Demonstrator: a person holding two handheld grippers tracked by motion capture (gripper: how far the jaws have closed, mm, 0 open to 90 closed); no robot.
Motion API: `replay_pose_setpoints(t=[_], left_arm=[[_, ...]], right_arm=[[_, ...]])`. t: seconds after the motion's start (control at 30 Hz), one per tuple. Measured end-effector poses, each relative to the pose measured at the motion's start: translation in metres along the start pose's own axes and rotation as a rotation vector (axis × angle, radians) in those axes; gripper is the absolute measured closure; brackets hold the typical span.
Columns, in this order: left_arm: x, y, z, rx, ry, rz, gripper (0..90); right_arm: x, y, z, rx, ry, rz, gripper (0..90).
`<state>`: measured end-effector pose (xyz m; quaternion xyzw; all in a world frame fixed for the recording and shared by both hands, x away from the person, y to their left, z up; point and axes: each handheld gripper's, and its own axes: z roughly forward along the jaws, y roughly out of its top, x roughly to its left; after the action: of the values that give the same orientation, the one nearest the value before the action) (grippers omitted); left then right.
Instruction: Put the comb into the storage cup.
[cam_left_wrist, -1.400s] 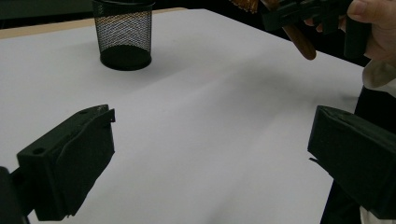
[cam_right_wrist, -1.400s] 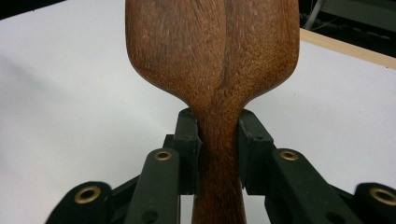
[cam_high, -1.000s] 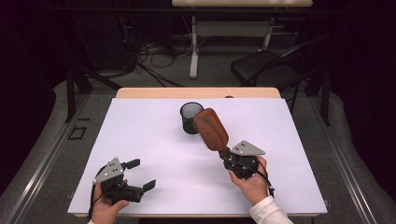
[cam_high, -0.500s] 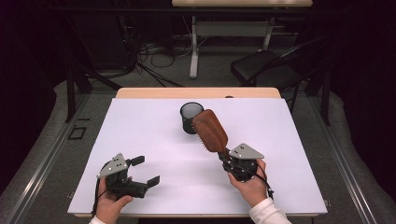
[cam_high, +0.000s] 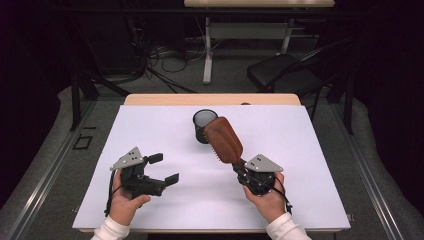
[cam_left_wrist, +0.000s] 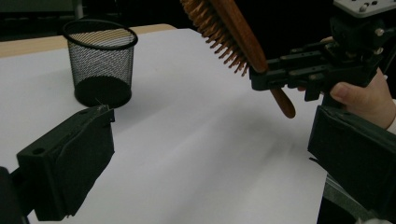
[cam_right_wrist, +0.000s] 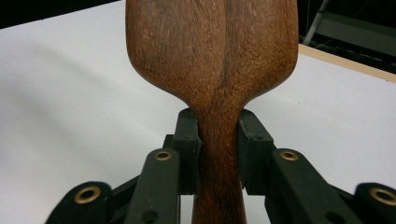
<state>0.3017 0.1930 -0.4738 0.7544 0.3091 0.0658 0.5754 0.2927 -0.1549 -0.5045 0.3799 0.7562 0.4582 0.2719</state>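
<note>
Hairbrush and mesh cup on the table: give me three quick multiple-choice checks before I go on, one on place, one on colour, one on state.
1. Where does the mesh cup stand?
A. Toward the far edge of the white table, just behind the brush head
B. At the near left corner
C. Between the left jaws

2. What colour is the hairbrush?
A. Blue
B. Reddish brown wood
C. White

3. How is the right hand-held gripper?
A. Open, with nothing in it
B. Shut on the mesh cup
C. Shut on the hairbrush handle

Answers:
1 A: the high view shows the cup upright near the far middle, behind the raised brush.
2 B: the right gripper view shows wood grain on the brush back.
3 C: both jaws press the handle's sides there, while the left hand-held gripper stands open with nothing between its jaws.
</note>
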Motion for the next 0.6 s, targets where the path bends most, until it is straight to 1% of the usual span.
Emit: replay_pose_setpoints(t=[0.13, 0.27, 0.33, 0.47, 0.6], left_arm=[[-0.001, 0.01, 0.011, 0.018, -0.013, -0.008, 0.4], [-0.001, 0.017, 0.022, 0.039, -0.021, -0.011, 0.4], [-0.001, 0.02, 0.027, 0.045, -0.029, -0.021, 0.4], [0.002, 0.024, 0.034, 0.048, -0.041, -0.06, 0.4], [0.006, 0.028, 0.039, 0.043, -0.042, -0.091, 0.5]], right_arm=[[0.0, 0.0, -0.001, -0.006, -0.001, 0.001, 72.4], [0.0, 0.0, -0.002, -0.014, -0.003, 0.0, 72.4], [0.0, 0.001, -0.003, -0.017, -0.003, 0.003, 72.4], [0.0, 0.001, -0.004, -0.022, -0.005, 0.004, 72.4], [0.001, 0.001, -0.003, -0.023, -0.006, 0.0, 72.4]])
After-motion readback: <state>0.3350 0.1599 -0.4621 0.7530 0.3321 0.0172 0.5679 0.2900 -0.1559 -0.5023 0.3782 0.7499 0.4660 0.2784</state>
